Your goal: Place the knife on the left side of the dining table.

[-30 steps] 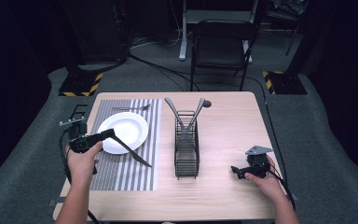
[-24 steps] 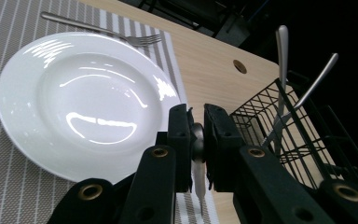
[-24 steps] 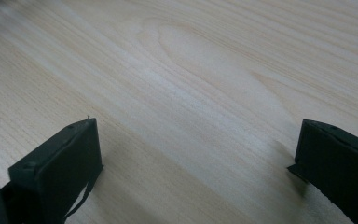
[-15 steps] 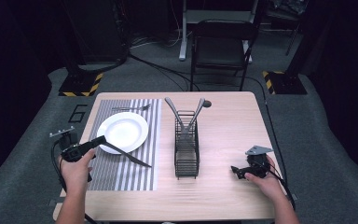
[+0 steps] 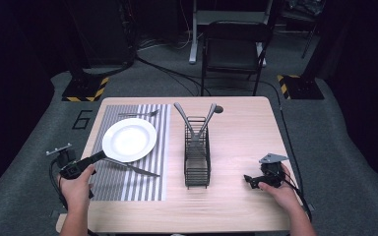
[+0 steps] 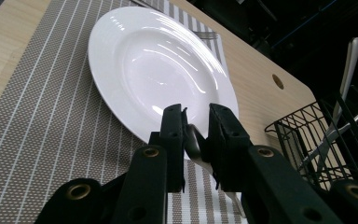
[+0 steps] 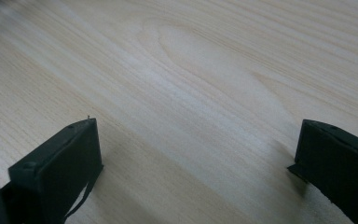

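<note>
The left tool (image 6: 196, 122) pinches what looks like a knife (image 5: 130, 167) by its handle, laid beside the plate (image 5: 129, 139) as for a place setting; the right tool (image 7: 196, 172) rests wide on the surface (image 5: 241, 206).

My table (image 5: 246, 206) is light wood, sitting on grey carpet (image 5: 344, 162). Black folding chair (image 5: 231, 49) behind it, two yellow-black striped stand bases (image 5: 84, 89) on the floor, cables trailing, number 6 (image 5: 80, 119) marked left, room dark beyond

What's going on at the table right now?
Left gripper shut on knife beside plate. Right gripper open, low over bare table. Nothing in the way.
</note>
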Tool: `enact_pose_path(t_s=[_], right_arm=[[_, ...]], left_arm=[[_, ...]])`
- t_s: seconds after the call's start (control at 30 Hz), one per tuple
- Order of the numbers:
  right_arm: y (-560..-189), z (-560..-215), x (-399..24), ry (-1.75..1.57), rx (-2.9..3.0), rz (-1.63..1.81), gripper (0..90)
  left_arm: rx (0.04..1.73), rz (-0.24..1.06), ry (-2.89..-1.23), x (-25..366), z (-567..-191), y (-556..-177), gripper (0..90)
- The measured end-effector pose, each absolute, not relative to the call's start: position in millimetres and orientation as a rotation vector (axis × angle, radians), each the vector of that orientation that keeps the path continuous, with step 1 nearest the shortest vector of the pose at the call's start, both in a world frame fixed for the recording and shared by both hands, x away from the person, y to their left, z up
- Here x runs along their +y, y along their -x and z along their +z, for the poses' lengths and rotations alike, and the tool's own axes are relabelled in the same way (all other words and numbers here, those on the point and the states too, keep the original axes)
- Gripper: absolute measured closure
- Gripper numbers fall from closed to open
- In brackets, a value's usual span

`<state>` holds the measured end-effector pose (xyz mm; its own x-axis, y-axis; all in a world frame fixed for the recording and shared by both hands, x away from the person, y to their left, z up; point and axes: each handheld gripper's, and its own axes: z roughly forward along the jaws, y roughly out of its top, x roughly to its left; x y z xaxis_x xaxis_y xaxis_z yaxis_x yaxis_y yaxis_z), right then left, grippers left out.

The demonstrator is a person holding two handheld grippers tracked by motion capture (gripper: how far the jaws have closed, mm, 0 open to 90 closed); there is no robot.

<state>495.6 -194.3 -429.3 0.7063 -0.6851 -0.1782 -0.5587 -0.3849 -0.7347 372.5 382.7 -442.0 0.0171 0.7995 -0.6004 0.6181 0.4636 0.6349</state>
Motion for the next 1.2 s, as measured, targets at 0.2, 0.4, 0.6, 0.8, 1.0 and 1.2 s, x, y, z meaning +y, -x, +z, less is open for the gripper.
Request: enact_pose_path(t_s=[0.2,0.4,0.6,0.8,1.0,1.2], right_arm=[[-495.6,-429.3,-194.2,2.088,0.946,-0.195,0.0],[-495.6,-429.3,-194.2,2.088,0.945,-0.195,0.0],[-495.6,-429.2,-194.2,2.088,0.945,-0.196,0.0],[-495.6,-429.2,-194.2,2.088,0.945,-0.196,0.0],[-495.6,-429.3,-194.3,2.088,0.945,-0.195,0.0],[-495.6,-429.2,-194.2,2.088,0.946,-0.196,0.0]], left_arm=[[1.693,0.202,-1.220,391.0,-454.3,-372.5,74.9],[1.726,0.187,-1.207,397.8,-467.5,-371.7,73.0],[1.752,0.153,-1.173,405.5,-483.9,-369.7,72.0],[1.775,0.129,-1.145,409.1,-494.5,-369.0,71.5],[1.804,0.115,-1.139,412.4,-504.4,-369.3,70.5],[1.826,0.095,-1.133,414.7,-511.3,-369.1,69.9]])
